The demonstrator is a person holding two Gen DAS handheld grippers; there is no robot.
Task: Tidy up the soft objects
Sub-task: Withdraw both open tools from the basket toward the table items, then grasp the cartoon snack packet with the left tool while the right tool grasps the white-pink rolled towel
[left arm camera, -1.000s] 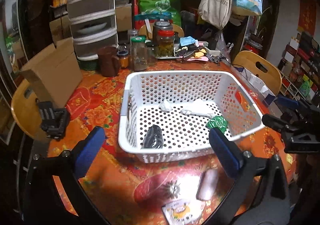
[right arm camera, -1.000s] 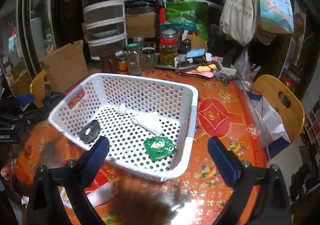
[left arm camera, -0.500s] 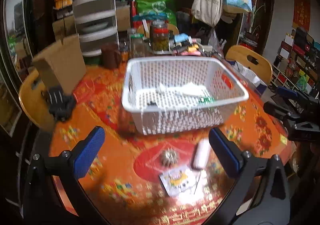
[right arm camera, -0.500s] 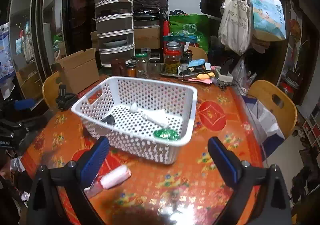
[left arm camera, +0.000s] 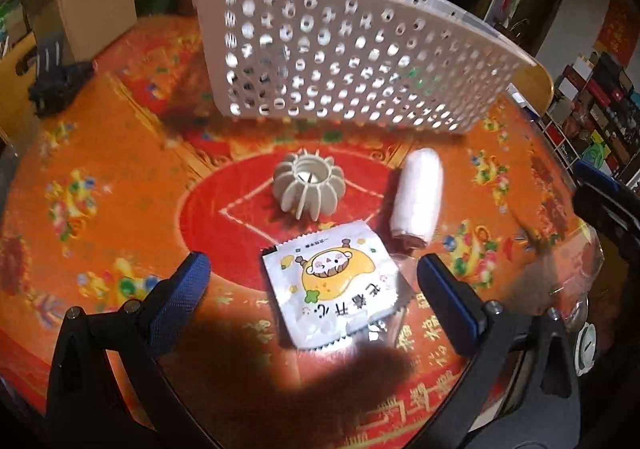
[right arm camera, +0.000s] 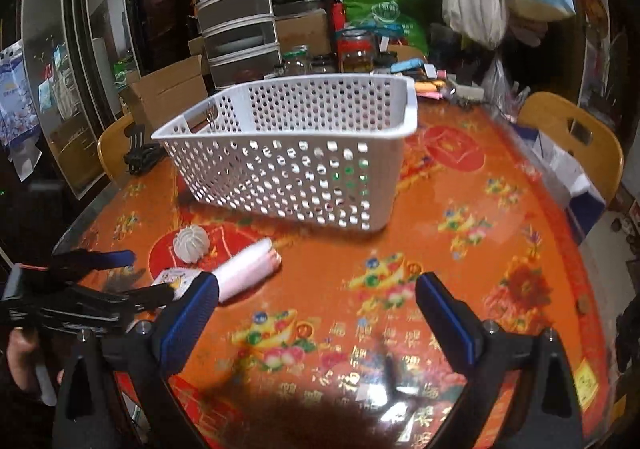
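Left claw [left arm camera: 308, 281], jaws spread, empty, lower centre, straddling white cartoon-printed sachet [left arm camera: 334, 287], likely the next pick; right claw [right arm camera: 316, 303] equally agape; white perforated plastic basket [left arm camera: 344, 61] upper centre on orange worktop [left arm camera: 100, 177]; pink rolled cloth [left arm camera: 418, 199] beside sachet.

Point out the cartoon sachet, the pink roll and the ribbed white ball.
cartoon sachet [left arm camera: 334, 281], left wrist view, on the printed cartoon figure.
pink roll [left arm camera: 418, 197], left wrist view, mid-body.
ribbed white ball [left arm camera: 309, 185], left wrist view, front ribs.
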